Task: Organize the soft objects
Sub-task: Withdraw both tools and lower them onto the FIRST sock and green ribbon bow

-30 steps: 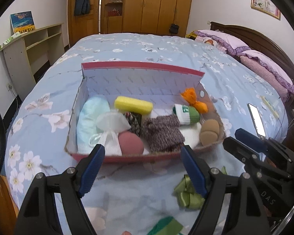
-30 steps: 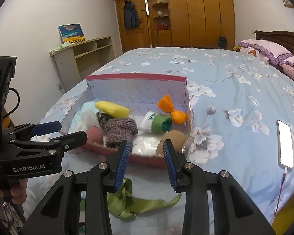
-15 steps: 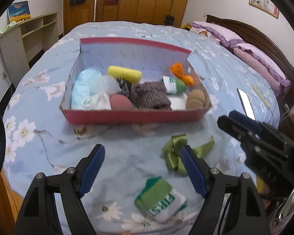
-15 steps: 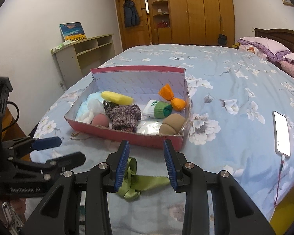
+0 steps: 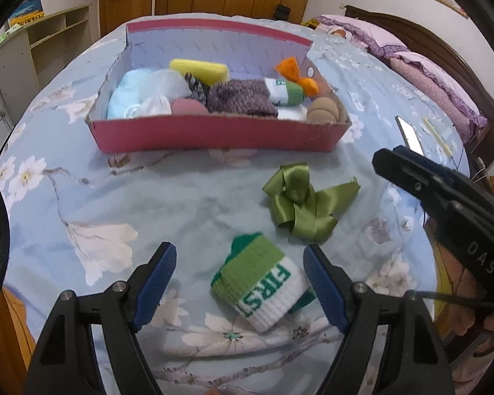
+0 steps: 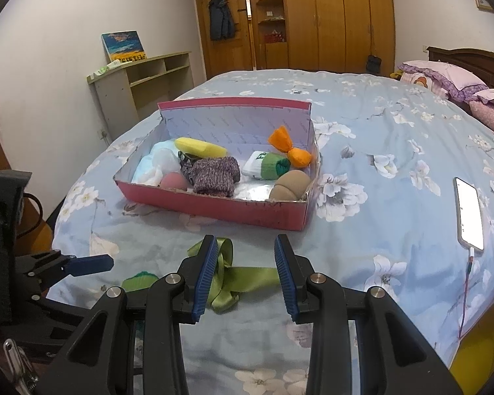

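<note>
A red cardboard box (image 5: 214, 133) (image 6: 214, 205) sits on the flowered bed and holds several soft items: a yellow sponge (image 5: 199, 69), a purple knit piece (image 5: 243, 97), a green-white sock (image 5: 285, 90) and an orange cloth (image 5: 296, 74). A green-white sock marked FIRST (image 5: 263, 284) lies on the bed between my open left gripper's (image 5: 240, 279) fingers. A green ribbon (image 5: 304, 204) (image 6: 233, 279) lies in front of the box, just ahead of my open, empty right gripper (image 6: 245, 273).
A phone (image 6: 469, 215) on a cable lies on the bed to the right. Purple pillows (image 5: 434, 85) and a wooden headboard are at far right. A low shelf (image 6: 141, 82) stands by the left wall. Wardrobes line the back wall.
Both grippers have drawn back from the box toward the bed's near edge. The FIRST sock and the ribbon have come into view near the fingers. The right gripper has opened wider.
</note>
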Demonstrator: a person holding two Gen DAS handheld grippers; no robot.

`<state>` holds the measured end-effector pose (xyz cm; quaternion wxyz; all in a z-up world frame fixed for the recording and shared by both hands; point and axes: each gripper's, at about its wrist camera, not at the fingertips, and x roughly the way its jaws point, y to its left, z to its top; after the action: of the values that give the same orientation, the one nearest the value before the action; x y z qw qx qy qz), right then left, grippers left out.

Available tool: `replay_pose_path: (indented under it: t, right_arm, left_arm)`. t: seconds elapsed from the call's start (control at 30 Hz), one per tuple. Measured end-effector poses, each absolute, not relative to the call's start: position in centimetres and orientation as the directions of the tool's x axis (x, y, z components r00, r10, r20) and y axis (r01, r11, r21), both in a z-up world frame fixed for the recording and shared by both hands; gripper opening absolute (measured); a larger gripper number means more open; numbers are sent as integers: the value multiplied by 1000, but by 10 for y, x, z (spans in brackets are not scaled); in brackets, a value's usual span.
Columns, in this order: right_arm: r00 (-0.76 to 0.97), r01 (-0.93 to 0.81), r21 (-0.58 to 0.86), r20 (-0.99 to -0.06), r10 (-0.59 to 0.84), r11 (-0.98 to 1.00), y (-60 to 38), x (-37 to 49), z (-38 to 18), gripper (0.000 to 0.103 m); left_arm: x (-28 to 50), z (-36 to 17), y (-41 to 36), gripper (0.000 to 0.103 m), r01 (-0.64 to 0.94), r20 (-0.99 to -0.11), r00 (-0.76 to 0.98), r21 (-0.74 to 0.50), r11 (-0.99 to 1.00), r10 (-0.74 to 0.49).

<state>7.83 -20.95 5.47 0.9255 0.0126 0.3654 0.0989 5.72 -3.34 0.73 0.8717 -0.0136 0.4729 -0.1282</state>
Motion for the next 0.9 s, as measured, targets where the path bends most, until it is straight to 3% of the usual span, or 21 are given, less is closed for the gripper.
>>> replay_pose_path:
  t: [0.13,0.4,0.47,0.67,0.9]
  right_arm:
    - [710,-170,101,-677,193,980,-211,76,52,37]
    - [700,-160,118,-686,197,980,-215,76,46,37]
    - [697,-159,120,-689,197,980,-215,76,45,37]
    - [687,-154,128,-699,199,980,-215,78,40,37]
    - [679,-162,135,-703,210,978,-213,79,37,37]
  left_arm:
    - [56,0,-34,82,209,-830,500,-162,964,-248]
    - [56,-11,-36,70,217,-843,453,-210,953,-289]
    - [55,-12,-39,60,234,-841,448,-217,948,-303]
    - [50,-8,-42,47,262,-827,468,-206,943,-311]
    - [50,5,-27,45,223,-803,526,-189,956,-282]
